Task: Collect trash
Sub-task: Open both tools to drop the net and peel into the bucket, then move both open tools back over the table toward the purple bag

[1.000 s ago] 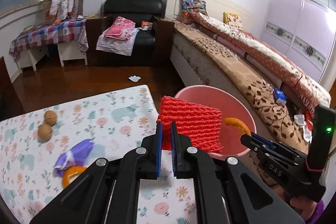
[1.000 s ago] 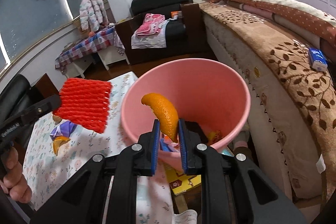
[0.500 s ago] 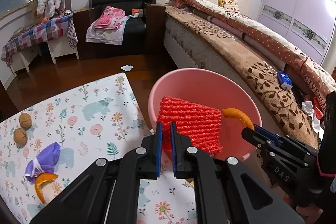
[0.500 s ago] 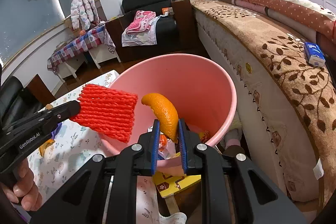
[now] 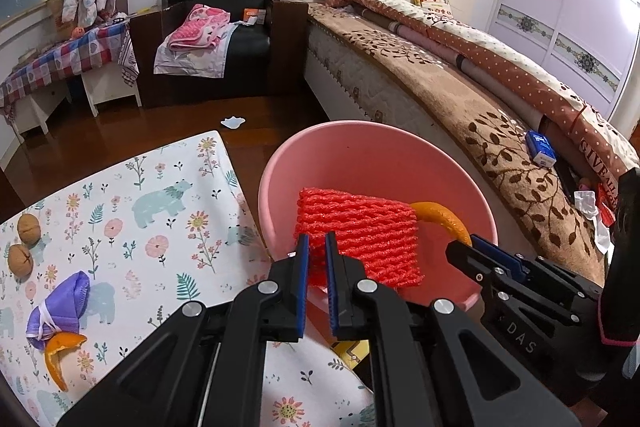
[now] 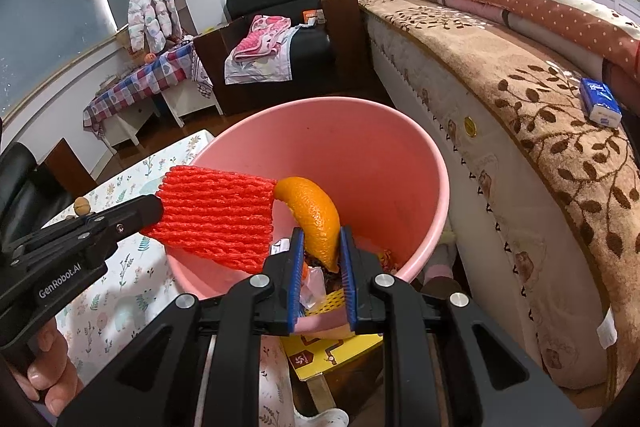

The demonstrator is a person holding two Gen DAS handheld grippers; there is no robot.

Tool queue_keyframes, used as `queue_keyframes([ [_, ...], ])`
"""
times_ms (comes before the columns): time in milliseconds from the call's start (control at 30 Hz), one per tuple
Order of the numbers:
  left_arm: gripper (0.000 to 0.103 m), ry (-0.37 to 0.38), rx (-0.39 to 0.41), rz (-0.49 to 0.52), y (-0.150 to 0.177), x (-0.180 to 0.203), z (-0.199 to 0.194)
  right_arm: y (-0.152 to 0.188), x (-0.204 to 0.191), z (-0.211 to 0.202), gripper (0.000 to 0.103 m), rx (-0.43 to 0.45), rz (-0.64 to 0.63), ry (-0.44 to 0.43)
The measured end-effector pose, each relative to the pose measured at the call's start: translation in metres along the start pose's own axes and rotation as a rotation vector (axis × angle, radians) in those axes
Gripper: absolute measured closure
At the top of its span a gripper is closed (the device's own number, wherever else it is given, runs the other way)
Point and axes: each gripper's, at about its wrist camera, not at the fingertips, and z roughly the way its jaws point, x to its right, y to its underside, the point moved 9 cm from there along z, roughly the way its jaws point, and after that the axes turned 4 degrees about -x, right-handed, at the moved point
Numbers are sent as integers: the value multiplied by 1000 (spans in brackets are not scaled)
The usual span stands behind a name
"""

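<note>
Over the pink bin, left gripper jaws clamped on red foam net, right gripper jaws on orange peel.

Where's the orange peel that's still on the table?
Left wrist view, lower left: the orange peel lies on the floral tablecloth, against the purple mask.

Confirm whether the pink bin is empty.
No. In the right wrist view, the pink bin already holds wrappers and scraps at its bottom.
</note>
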Motion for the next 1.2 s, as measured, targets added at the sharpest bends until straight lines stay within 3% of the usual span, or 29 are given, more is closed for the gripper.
queue_keyframes([
  [533,93,18,13,-13,-2,2,-2,-2,7,3,83,-3,54,-16],
  [700,82,24,20,-12,-3,4,-5,-3,7,2,83,5,54,-19],
  [767,71,21,22,-17,-3,4,-6,-3,7,1,77,7,57,-20],
  [833,69,23,24,-20,-4,4,-8,-2,6,-1,69,13,61,-25],
  [1200,62,43,60,-42,-5,5,-30,-1,-5,-13,68,30,45,-28],
])
